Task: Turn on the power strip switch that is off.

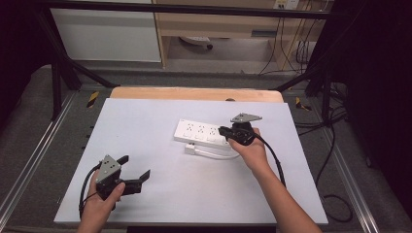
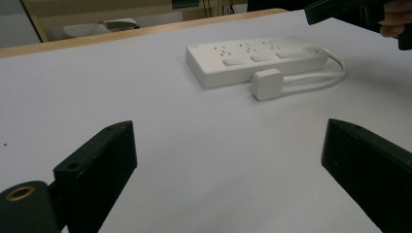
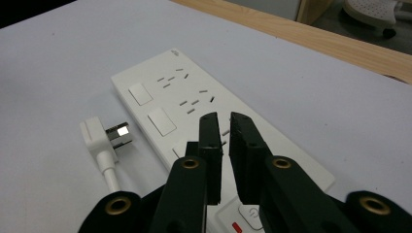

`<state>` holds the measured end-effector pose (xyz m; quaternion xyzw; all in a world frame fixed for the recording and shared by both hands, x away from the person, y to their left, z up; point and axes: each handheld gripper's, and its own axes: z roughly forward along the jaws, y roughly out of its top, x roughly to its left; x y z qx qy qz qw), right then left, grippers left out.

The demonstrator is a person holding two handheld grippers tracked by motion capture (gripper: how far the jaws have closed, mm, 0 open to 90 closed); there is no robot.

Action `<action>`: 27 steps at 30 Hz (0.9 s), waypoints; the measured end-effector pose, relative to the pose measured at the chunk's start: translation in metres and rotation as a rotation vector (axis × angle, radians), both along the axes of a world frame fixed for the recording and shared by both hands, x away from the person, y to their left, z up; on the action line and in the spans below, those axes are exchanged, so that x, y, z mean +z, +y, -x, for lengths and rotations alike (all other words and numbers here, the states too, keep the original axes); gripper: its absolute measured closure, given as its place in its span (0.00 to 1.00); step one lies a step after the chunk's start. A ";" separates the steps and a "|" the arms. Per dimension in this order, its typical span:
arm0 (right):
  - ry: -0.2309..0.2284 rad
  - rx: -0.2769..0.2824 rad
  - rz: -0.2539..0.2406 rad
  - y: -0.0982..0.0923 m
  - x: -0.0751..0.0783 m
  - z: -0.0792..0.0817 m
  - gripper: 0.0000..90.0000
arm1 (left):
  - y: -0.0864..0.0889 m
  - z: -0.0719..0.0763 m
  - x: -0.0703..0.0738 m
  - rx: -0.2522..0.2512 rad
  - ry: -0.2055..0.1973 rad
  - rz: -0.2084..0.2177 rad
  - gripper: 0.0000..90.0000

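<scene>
Right hand-held gripper (image 1: 224,130) sits at the right end of the white power strip (image 1: 201,132), jaws nearly pressed together with a thin gap, pinching nothing; in the right gripper view its tips (image 3: 225,127) hover over the strip (image 3: 194,104) near the end with the power button, whether touching I cannot tell. The strip lies right of the table's middle, toward the far edge, long axis running roughly left-right across the table. Its own white plug (image 1: 190,149) lies unplugged just beside the strip's near long side, prongs (image 3: 119,135) facing the strip, the white cord (image 1: 218,155) looping back to the right end. Judgement: the plug is the likely next target; it lies down-left of the right gripper, which is much nearer than the left one. Left hand-held gripper (image 1: 135,167) is well apart near the table's near-left corner, jaws spread wide, empty, pointing toward the strip (image 2: 257,58) and plug (image 2: 267,84). Surface is a plain pale sheet over a wooden table (image 1: 145,141), wood edge showing at the far side. Room: dark frame, shelving, floor cables.
</scene>
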<state>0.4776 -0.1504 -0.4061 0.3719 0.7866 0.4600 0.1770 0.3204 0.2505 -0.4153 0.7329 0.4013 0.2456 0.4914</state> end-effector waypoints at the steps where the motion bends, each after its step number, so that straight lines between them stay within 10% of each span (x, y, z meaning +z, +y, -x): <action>1: 0.002 0.004 -0.005 -0.001 0.001 0.000 0.89 | 0.000 0.000 0.000 0.000 -0.001 0.000 0.07; 27: -0.029 -0.045 -0.087 -0.031 0.032 0.011 0.43 | 0.000 0.000 -0.001 0.003 0.005 0.002 0.07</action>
